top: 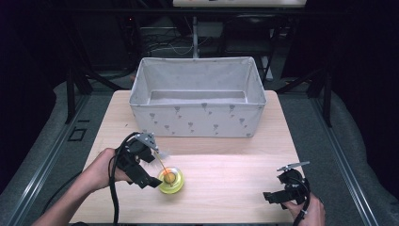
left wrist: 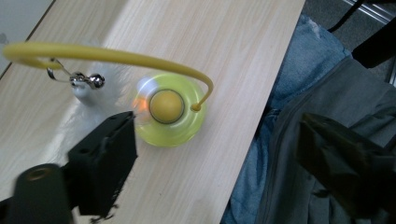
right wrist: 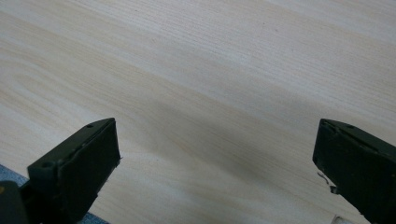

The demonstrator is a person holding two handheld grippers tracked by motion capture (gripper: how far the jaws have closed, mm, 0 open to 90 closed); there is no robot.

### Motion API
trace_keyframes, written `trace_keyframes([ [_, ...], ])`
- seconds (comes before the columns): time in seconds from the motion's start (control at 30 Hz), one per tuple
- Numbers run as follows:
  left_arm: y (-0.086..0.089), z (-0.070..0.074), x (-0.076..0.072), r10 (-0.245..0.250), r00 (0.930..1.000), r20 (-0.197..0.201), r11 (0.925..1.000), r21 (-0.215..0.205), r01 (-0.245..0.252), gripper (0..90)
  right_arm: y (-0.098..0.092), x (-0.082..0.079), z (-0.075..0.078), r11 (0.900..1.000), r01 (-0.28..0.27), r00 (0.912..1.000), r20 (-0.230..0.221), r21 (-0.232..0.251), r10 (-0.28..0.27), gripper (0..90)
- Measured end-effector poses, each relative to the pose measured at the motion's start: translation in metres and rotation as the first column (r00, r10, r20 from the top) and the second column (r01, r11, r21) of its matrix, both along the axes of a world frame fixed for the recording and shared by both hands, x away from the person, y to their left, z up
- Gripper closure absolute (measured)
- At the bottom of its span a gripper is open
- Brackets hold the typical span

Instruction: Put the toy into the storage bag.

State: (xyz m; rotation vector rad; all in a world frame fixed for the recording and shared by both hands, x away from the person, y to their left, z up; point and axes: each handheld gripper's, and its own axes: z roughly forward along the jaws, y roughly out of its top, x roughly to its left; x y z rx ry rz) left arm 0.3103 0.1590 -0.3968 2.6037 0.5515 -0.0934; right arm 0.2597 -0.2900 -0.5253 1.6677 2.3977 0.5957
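Observation:
A toy with a translucent yellow-green round base [top: 170, 181] [left wrist: 169, 122] holding an orange ball [left wrist: 166, 105] sits on the wooden table [top: 226, 188] at the front left. A curved yellow wire [left wrist: 116, 55] rises from the base and carries a small silver bell [left wrist: 91, 81] and a white feather [left wrist: 86, 116] [top: 163, 153]. My left gripper [top: 153, 170] [left wrist: 217, 123] is open just left of the base; one jaw tip sits close to the rim and the other stands far off it. My right gripper [top: 275, 190] [right wrist: 215, 135] is open over bare wood at the front right.
A white fabric bin [top: 197, 120] with a grey print stands across the back of the table. In the left gripper view, the table's near edge borders the person's blue trousers [left wrist: 275, 121] and grey jacket [left wrist: 336, 93]. Dark metal frames surround the table.

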Motion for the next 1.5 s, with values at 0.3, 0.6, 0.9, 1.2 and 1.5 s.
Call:
trace_keyframes([
  [0.3, -0.008, -0.003, 0.006, 0.007, 0.9999, 0.013, 0.9998, -0.020, -0.007, 34.7, 0.000, 0.000, -0.001, 1.000, 0.005, 1.0000, 0.000, -0.002, -0.005, 0.2],
  [0.6, -0.014, -0.003, 0.009, 0.009, 0.9997, 0.024, 0.9998, -0.018, -0.008, 57.7, 0.000, 0.000, 0.000, 1.000, 0.007, 0.9999, -0.008, -0.001, -0.007, 0.6],
  [0.9, -0.016, -0.002, 0.012, 0.006, 0.9993, 0.037, 0.9999, -0.013, -0.006, 81.4, 0.000, 0.000, 0.000, 1.000, 0.004, 0.9999, -0.010, -0.002, -0.004, 0.8],
  [1.2, -0.019, 0.002, 0.009, -0.030, 0.9977, 0.060, 0.9995, 0.011, 0.030, 88.0, -0.001, 0.000, 0.000, 1.000, 0.006, 0.9999, -0.011, -0.001, -0.006, 0.8],
  [1.5, -0.016, 0.014, 0.014, -0.031, 0.9957, 0.088, 0.9993, 0.021, 0.029, 88.0, -0.001, 0.000, -0.001, 1.000, 0.000, 0.9999, -0.016, 0.001, 0.000, 0.8],
])
